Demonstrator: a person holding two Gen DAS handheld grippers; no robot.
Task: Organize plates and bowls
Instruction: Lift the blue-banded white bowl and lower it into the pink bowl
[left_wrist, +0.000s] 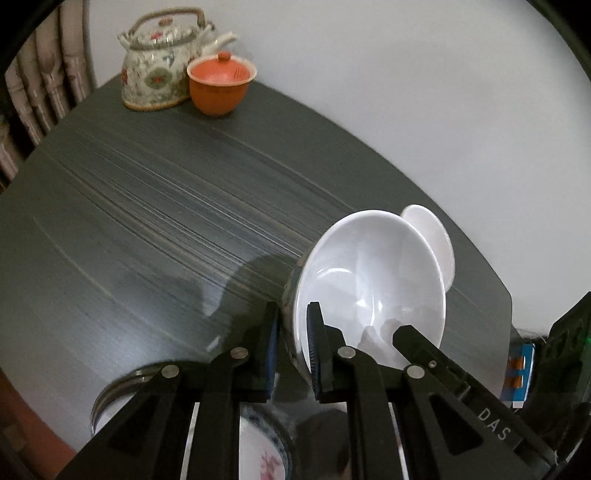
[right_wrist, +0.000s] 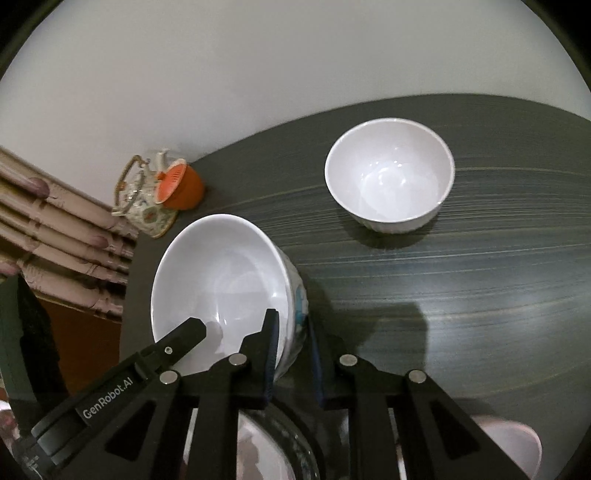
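Note:
A white bowl (left_wrist: 373, 280) with a blue pattern outside is held tilted above the dark table (left_wrist: 155, 229). My left gripper (left_wrist: 293, 332) is shut on its left rim. My right gripper (right_wrist: 293, 339) is shut on the opposite rim of the same bowl (right_wrist: 221, 280); its fingers also show inside the bowl in the left wrist view. A second white bowl (right_wrist: 389, 177) stands upright on the table (right_wrist: 480, 295) to the far right; in the left wrist view it peeks out behind the held bowl (left_wrist: 434, 240). A patterned plate (left_wrist: 262, 446) lies below the grippers.
A floral teapot (left_wrist: 162, 62) and an orange lidded cup (left_wrist: 219, 85) stand at the table's far corner by the wall. A radiator (right_wrist: 66, 236) is left of the table. A pale dish (right_wrist: 509, 446) shows at the lower right.

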